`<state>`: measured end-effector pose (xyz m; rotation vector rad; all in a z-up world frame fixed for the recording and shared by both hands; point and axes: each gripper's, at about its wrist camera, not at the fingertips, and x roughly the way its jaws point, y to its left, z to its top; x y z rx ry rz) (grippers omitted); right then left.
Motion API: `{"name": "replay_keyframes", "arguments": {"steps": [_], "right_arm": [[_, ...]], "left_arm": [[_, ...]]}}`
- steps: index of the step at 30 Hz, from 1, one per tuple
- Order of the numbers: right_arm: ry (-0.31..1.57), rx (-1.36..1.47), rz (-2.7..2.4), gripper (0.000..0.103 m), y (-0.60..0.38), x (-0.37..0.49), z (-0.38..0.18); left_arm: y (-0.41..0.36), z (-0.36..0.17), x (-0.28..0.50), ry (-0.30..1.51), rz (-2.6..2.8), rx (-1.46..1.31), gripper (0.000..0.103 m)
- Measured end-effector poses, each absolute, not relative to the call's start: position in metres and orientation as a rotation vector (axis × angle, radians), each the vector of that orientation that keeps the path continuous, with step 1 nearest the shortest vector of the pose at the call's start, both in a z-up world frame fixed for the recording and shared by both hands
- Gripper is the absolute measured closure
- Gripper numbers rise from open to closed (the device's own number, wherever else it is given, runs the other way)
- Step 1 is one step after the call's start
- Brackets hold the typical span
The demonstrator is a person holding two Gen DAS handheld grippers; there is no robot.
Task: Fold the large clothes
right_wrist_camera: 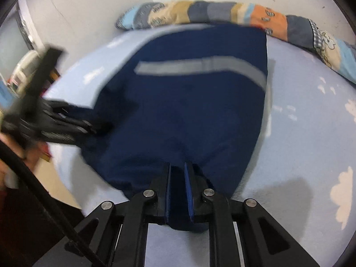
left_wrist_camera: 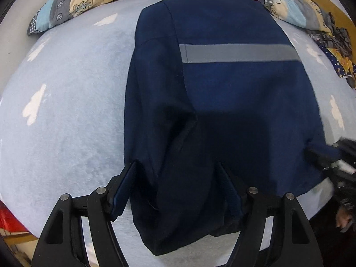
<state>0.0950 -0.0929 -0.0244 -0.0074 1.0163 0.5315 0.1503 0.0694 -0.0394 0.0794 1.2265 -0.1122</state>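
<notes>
1. Navy garment [left_wrist_camera: 222, 89], smooth woven cloth with a grey reflective band [left_wrist_camera: 238, 53], is laid flat on the fleecy cloud-print bed [left_wrist_camera: 66, 111].
2. Left gripper [left_wrist_camera: 175, 178]: jaws spread over the hem at 6 o'clock.
3. Right gripper [right_wrist_camera: 178, 178]: jaws pinched on the garment's edge.
4. A patchwork quilt [left_wrist_camera: 89, 0] is bunched at 12 o'clock.

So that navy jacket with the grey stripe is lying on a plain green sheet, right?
Not quite. The navy jacket with the grey stripe lies on a light blue sheet printed with white clouds, not plain green. The left wrist view shows it clearly.
</notes>
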Motion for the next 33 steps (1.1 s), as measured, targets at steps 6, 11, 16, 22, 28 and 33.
{"name": "replay_keyframes", "arguments": {"steps": [6, 11, 16, 22, 28, 33], "right_arm": [[1.045, 0.056, 0.553, 0.089, -0.1, 0.106, -0.003], [0.892, 0.102, 0.493, 0.089, -0.127, 0.146, 0.058], [0.882, 0.114, 0.423, 0.089, -0.128, 0.234, 0.07], [1.012, 0.141, 0.34, 0.089, -0.118, 0.33, 0.022], [1.144, 0.109, 0.289, 0.089, -0.112, 0.356, -0.034], [1.034, 0.085, 0.334, 0.087, -0.086, 0.348, 0.021]], "left_arm": [[0.062, -0.018, 0.149, 1.124, -0.141, 0.085, 0.03], [0.048, 0.009, 0.159, 0.999, -0.177, 0.016, 0.03], [0.041, 0.004, 0.18, 1.015, -0.153, -0.041, 0.03], [0.053, -0.021, 0.197, 1.121, -0.071, -0.051, 0.03], [0.06, -0.028, 0.192, 1.166, -0.059, -0.028, 0.03], [0.074, -0.016, 0.192, 1.141, -0.056, -0.129, 0.03]]}}
